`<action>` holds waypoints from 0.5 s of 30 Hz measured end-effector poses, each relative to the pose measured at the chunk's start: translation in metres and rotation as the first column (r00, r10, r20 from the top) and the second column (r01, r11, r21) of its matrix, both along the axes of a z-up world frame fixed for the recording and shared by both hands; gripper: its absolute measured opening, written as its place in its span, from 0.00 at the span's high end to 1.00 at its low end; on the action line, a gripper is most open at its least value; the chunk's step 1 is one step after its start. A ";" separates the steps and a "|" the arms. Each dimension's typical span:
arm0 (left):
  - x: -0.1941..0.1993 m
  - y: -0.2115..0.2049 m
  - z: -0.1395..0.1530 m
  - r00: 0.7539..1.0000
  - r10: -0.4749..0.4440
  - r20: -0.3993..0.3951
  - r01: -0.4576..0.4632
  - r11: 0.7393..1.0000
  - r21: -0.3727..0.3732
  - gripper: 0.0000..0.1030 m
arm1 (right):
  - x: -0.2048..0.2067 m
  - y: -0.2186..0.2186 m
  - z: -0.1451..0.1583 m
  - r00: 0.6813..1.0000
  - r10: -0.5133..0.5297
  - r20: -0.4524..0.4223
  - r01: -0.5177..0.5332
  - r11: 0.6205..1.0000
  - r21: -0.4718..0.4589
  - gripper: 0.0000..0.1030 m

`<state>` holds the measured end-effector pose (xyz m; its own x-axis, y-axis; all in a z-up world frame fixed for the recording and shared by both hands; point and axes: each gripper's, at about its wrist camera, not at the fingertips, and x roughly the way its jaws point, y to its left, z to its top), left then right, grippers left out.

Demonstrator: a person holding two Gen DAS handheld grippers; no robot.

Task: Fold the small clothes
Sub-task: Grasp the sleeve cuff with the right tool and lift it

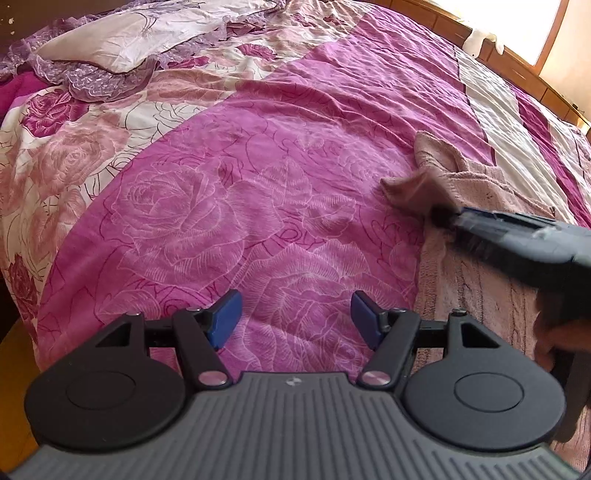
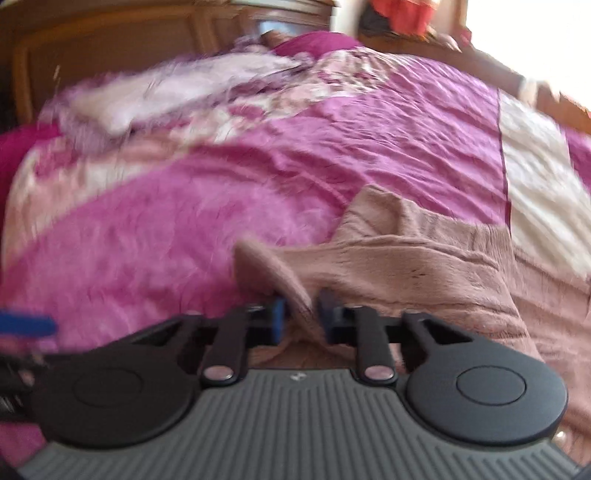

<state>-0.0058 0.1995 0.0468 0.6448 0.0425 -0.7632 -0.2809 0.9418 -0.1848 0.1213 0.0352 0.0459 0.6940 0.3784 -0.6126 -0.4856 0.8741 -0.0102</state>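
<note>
A pale pink knit garment (image 2: 424,266) lies on a bed covered by a magenta rose-print quilt (image 1: 221,206), toward the right side of the magenta panel and just short of a cream stripe (image 2: 543,188). The right gripper (image 2: 300,314) has its blue-padded fingers (image 2: 277,314) closed on a raised flap of the garment, which stands up between them in a peak while the rest stays flat on the quilt. In the left wrist view the same gripper (image 1: 439,218) reaches in from the right edge, with the pinched corner lifted off the quilt ahead of its tip. The left gripper (image 1: 296,319) hangs over bare quilt to the left of the garment, its fingers (image 1: 227,317) spread wide and holding nothing. A lilac-trimmed pillow (image 1: 122,44) sits at the far left of the bed, well apart from the garment. A wooden frame (image 1: 517,70) runs along the far side under a bright window. The right wrist view is smeared, so the orange-red shape (image 2: 402,14) at its top may be cloth, though I cannot tell.
</note>
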 end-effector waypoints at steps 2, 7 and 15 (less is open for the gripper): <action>-0.002 -0.002 0.002 1.000 -0.004 0.007 0.004 1.000 0.002 0.30 | 0.003 -0.011 0.011 1.000 -0.028 -0.009 0.029 0.997 0.078 0.88; -0.001 -0.008 0.008 1.000 -0.021 0.018 0.021 1.000 0.004 0.30 | 0.002 -0.041 0.049 0.995 -0.071 0.064 0.060 0.984 0.166 0.88; 0.006 -0.026 0.021 0.997 -0.064 0.041 0.064 0.998 0.022 0.30 | -0.003 -0.116 0.087 0.951 -0.261 0.167 0.218 0.946 0.241 0.88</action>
